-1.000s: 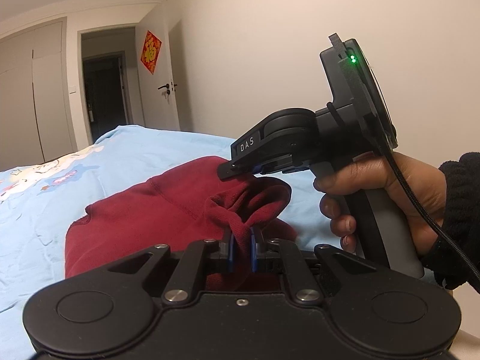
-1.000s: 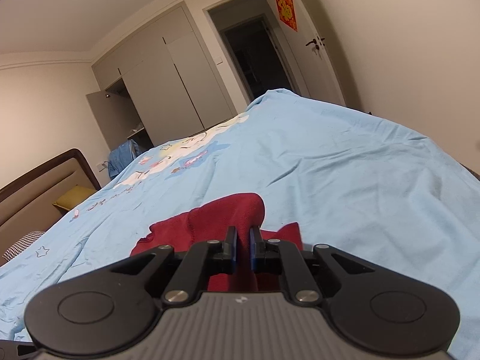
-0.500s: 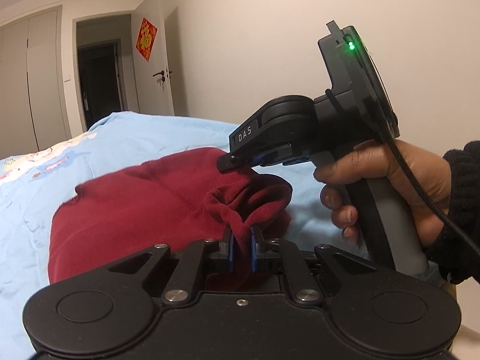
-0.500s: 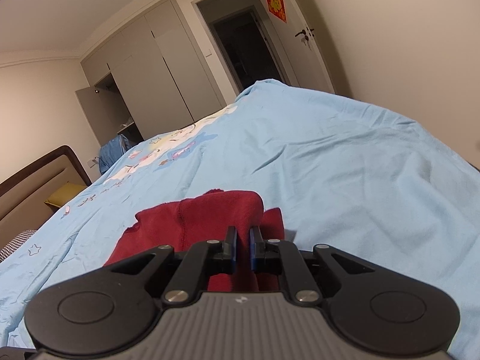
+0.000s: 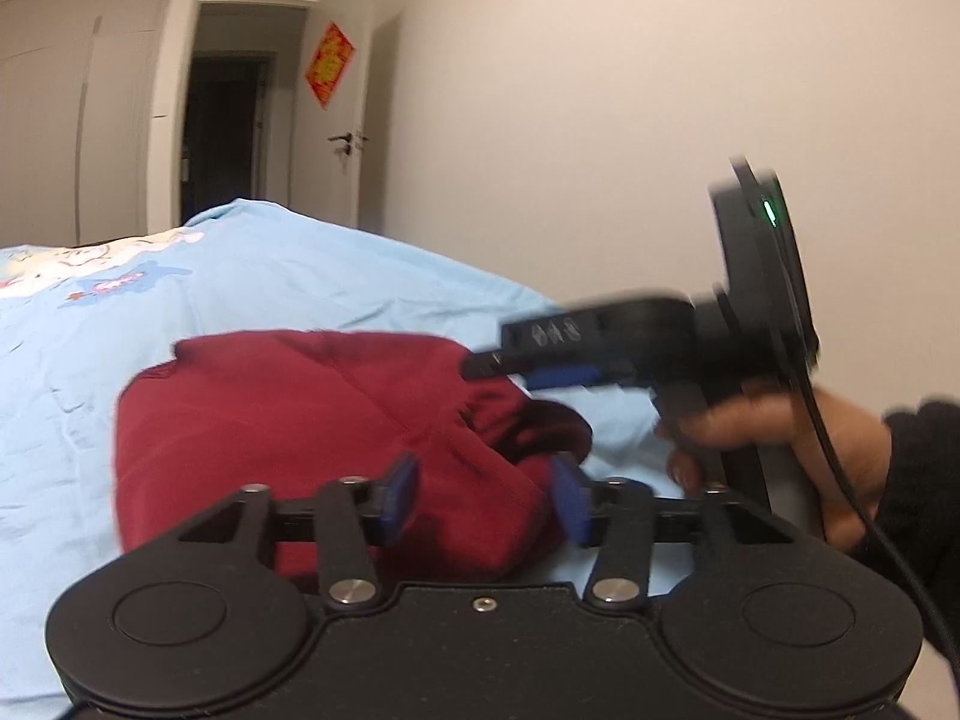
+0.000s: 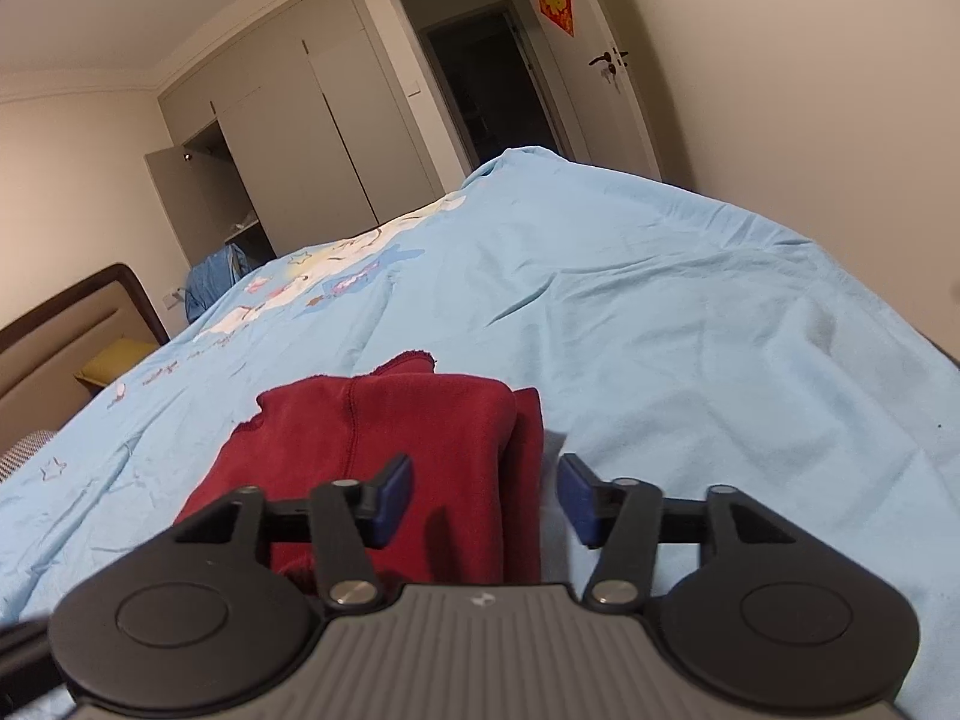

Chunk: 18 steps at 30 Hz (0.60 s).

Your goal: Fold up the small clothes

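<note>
Up close, from the left wrist camera, the left gripper [image 5: 485, 495] has its two blue-padded fingers spread wide, and the dark red garment [image 5: 312, 432] lies between and beyond them on the light blue bedsheet [image 5: 288, 288]. Whether the pads touch the cloth I cannot tell. The garment looks like soft fleecy knit, doubled over into a rough block with a seam running diagonally across its top and a rumpled, bunched corner at its right end. This view alone shows the right gripper [image 5: 540, 369] from the side: a black, pistol-shaped tool, blurred, hanging just above that rumpled corner, with a blue pad visible under its nose, a green light on its back and a black cable trailing down. A hand [image 5: 780, 444] in a dark knitted sleeve grips its handle. A cartoon print sits farther up the sheet, and a red square ornament [image 5: 329, 73] hangs by the door.

From the right wrist camera, the right gripper [image 6: 485, 495] is likewise spread apart, holding nothing. The garment [image 6: 420, 456] lies mostly under its left finger, its folded right edge stacked in neat layers; the right finger stands over bare sheet [image 6: 690, 330]. Only here do you see the ragged far hem, the grey wardrobe [image 6: 288, 138] with one door open, a padded brown headboard [image 6: 72, 324] and a yellow cushion [image 6: 114, 357] beside it.
</note>
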Motion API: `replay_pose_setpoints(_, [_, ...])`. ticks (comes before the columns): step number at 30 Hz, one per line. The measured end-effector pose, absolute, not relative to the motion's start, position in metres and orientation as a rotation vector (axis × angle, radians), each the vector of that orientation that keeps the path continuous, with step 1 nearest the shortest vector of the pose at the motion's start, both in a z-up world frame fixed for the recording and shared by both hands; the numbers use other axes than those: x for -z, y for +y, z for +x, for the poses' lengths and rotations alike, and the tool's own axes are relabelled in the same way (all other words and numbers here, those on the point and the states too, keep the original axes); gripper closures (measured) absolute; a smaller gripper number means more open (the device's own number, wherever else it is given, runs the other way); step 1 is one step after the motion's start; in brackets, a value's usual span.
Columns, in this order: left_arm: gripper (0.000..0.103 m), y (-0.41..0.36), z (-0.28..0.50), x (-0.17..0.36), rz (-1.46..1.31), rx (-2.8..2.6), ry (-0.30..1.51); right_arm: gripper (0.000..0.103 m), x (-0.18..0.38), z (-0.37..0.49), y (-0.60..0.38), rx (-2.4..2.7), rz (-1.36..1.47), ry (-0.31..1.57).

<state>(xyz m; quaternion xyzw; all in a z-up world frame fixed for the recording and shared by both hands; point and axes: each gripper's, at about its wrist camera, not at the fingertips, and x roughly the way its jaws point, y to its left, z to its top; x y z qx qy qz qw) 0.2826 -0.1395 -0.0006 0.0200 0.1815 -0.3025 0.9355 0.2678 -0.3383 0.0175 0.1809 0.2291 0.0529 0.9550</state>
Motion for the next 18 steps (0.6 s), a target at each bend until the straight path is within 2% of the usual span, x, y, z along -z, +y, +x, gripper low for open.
replay_pose_setpoints(1, [0.041,-0.135,0.284,-0.002,0.026,0.607,0.366,0.031,-0.018,0.265,-0.336,-0.109,0.351,0.464])
replay_pose_setpoints(2, [0.038,-0.131,0.285,-0.004,0.014,0.591,0.365,0.028,-0.019,0.262,-0.334,-0.111,0.331,0.465])
replay_pose_setpoints(4, [0.026,-0.123,0.290,-0.008,-0.009,0.534,0.371,0.023,-0.020,0.256,-0.328,-0.111,0.288,0.465])
replay_pose_setpoints(5, [0.024,-0.119,0.293,-0.009,-0.018,0.503,0.375,0.019,-0.020,0.253,-0.325,-0.108,0.262,0.463])
replay_pose_setpoints(7, [0.018,-0.109,0.301,-0.011,-0.041,0.435,0.388,0.017,-0.018,0.246,-0.318,-0.089,0.203,0.468])
replay_pose_setpoints(12, [0.011,-0.083,0.319,-0.008,-0.120,0.317,0.438,0.014,-0.004,0.229,-0.306,-0.023,0.067,0.495])
replay_pose_setpoints(18, [0.009,-0.054,0.333,0.010,-0.172,0.223,0.529,0.009,0.009,0.209,-0.310,0.007,0.114,0.504])
